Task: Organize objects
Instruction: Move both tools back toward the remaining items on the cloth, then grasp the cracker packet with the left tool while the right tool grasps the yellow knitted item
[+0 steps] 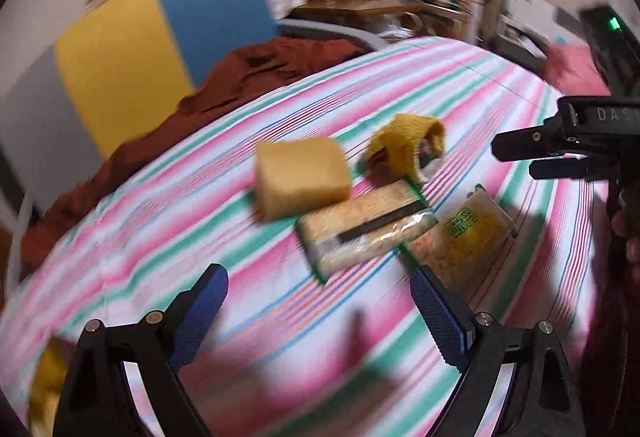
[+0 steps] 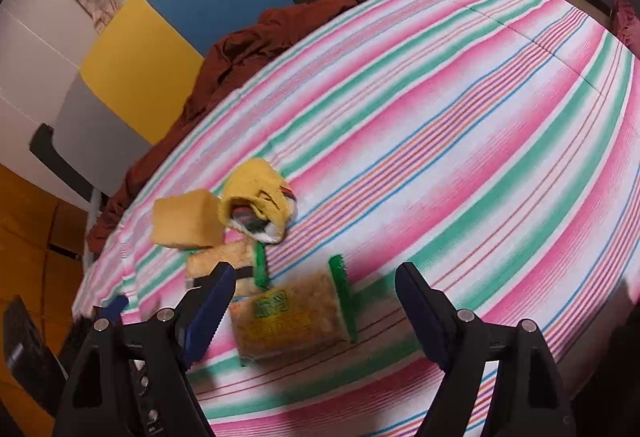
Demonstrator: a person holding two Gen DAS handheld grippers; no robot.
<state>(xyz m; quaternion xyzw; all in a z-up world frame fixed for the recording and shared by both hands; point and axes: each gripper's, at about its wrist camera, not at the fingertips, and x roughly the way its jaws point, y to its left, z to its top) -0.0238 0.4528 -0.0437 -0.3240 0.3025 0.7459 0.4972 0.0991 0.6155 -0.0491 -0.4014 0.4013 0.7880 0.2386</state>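
On the striped cloth (image 1: 400,85) lie a yellow sponge block (image 1: 300,177), a crumpled yellow cloth (image 1: 408,145) and two clear snack packets: one with a dark band (image 1: 364,229), one with a green label (image 1: 464,237). My left gripper (image 1: 320,301) hovers open in front of the packets and holds nothing. The right gripper (image 1: 516,157) comes in from the right, above the packets. In the right wrist view my right gripper (image 2: 316,297) is open over the green-label packet (image 2: 288,321), its pads clear of it. The sponge (image 2: 188,221) and yellow cloth (image 2: 256,197) lie beyond.
A rust-red cloth (image 1: 248,77) is bunched along the far left edge of the striped surface. Behind it stands a blue and yellow panel (image 1: 160,37). A cluttered wooden desk (image 1: 360,5) is at the back. Something yellow (image 1: 44,377) shows at the lower left edge.
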